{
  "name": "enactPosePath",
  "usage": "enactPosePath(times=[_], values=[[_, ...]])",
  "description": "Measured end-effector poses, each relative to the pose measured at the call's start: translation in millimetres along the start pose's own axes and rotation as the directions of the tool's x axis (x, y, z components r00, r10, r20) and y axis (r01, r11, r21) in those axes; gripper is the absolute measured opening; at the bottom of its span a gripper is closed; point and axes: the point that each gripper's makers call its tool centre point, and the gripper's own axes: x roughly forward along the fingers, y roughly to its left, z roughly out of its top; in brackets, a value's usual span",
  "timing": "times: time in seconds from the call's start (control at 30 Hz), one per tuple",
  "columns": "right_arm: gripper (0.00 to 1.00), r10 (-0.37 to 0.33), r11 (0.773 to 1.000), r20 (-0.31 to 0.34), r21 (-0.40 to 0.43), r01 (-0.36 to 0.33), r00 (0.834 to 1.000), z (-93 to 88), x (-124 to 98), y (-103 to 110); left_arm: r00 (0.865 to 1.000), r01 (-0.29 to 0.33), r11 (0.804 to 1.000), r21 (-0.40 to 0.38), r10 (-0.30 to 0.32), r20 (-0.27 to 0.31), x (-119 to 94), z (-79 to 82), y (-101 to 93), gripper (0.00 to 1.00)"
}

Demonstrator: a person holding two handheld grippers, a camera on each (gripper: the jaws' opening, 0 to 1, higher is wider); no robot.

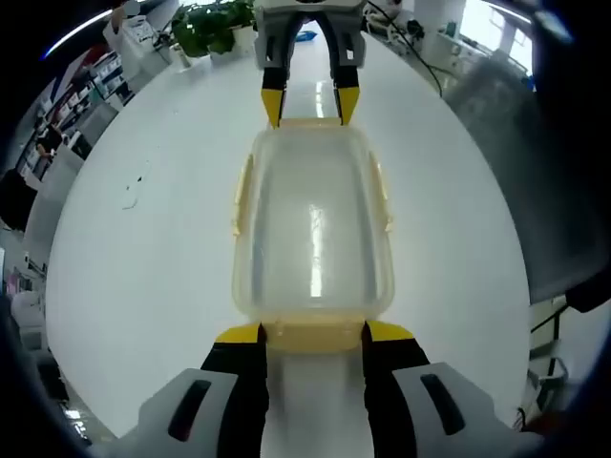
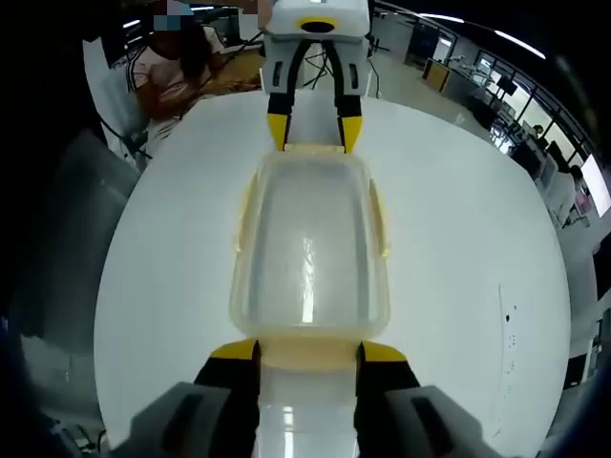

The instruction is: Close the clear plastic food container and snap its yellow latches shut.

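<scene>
In the left gripper view, the container [image 1: 313, 234] is lying lengthwise on the white table [image 1: 143, 258], lid on, running straight away from the camera. The left gripper [image 1: 313, 332] is rising from the bottom edge, its jaws standing wide, roughly as far apart as the container's near end. Its yellow tips are sitting at the two near corners, with the near end latch [image 1: 313, 336] lying between them; whether the tips are pressing on it I cannot tell. Side latches [image 1: 242, 194] are showing along both long edges, sticking slightly outward. At the far end, the right gripper [image 1: 310, 103] is reaching in from the top, jaws also wide, yellow tips flanking the far latch. A plant [image 1: 212, 27] is standing beyond the table's far edge.

In the right gripper view, the same container [image 2: 308, 246] is stretching away along the table [image 2: 458, 248], seen from its other end. The right gripper [image 2: 308, 353] is holding its jaws wide at the near corners, the near latch [image 2: 307, 353] between the tips. The left gripper [image 2: 313, 132] is meeting the far end from the top, its jaws spread alike. A person [image 2: 172, 67] is sitting beyond the table at upper left.
</scene>
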Motion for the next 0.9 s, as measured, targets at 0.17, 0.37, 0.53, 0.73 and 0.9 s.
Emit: enactPosePath(times=[0.17, 0.37, 0.53, 0.73, 0.9], values=[[0.36, -0.026, 1.000, -0.009, -0.017, 0.026, 1.000, -0.9, -16.0, -5.5, 1.000, -0.031, 0.999, 0.010, 0.031, 0.000, -12.3, 14.4, 5.6, 0.35], [0.36, -0.040, 0.999, -0.008, -0.019, 0.040, 0.999, -4.4, -30.1, -8.8, 0.998, -0.066, 0.998, 0.017, 0.066, -0.005, -21.7, 28.2, 9.5, 0.35], [0.36, -0.047, 0.999, -0.003, -0.019, 0.047, 0.999, -12.2, -36.3, -9.6, 0.998, -0.067, 0.998, 0.005, 0.067, -0.003, -19.4, 38.5, 10.6, 0.35], [0.36, -0.054, 0.999, -0.010, -0.006, 0.054, 0.999, -31.0, -42.7, -11.4, 0.997, -0.074, 0.997, 0.022, 0.074, 0.002, -13.4, 57.0, 15.0, 0.35], [0.36, -0.054, 0.999, -0.014, 0.005, 0.054, 0.998, -43.5, -47.2, -12.8, 0.998, -0.068, 0.997, 0.033, 0.068, -0.001, -8.9, 70.0, 19.7, 0.35]])
